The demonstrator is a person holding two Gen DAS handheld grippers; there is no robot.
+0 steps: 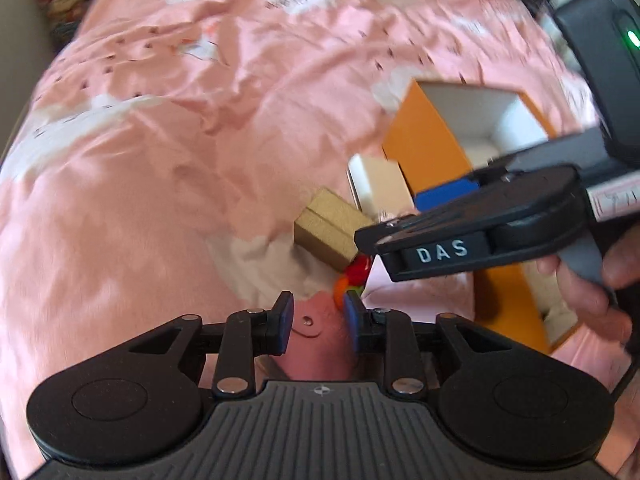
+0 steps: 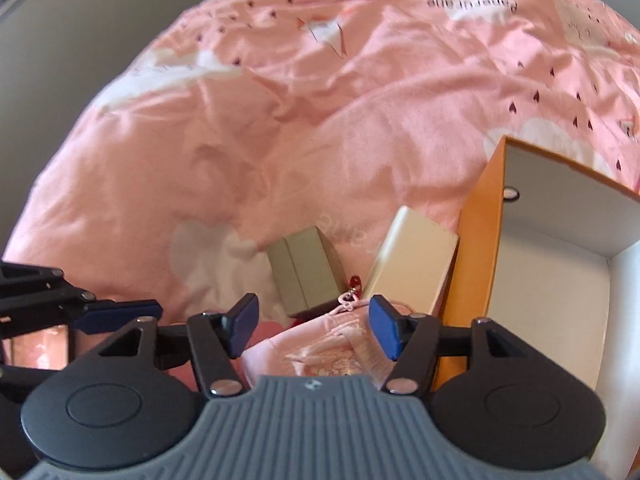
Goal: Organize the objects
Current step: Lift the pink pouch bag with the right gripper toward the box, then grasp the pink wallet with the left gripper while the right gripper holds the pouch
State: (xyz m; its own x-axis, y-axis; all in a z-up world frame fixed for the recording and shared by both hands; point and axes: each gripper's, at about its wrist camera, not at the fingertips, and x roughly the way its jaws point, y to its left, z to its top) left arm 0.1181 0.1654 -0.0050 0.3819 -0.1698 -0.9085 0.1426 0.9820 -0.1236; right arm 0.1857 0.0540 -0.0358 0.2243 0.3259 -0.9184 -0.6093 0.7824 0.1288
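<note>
A home bedroom: a rumpled pink printed bedsheet [image 2: 320, 100] covers the whole bed.

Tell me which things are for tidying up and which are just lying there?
For tidying: orange box, gold box, cream box, pink pouch, red bead charm.
Just there: pink bedsheet.

Both cameras ride just behind their tongs, looking steeply down along the fingers at a pink bedsheet [image 1: 160, 184] from close above. Ahead of both tongs lie the shared gold box [image 1: 326, 234], cream box [image 2: 412, 264] and orange box [image 2: 474, 248].
</note>
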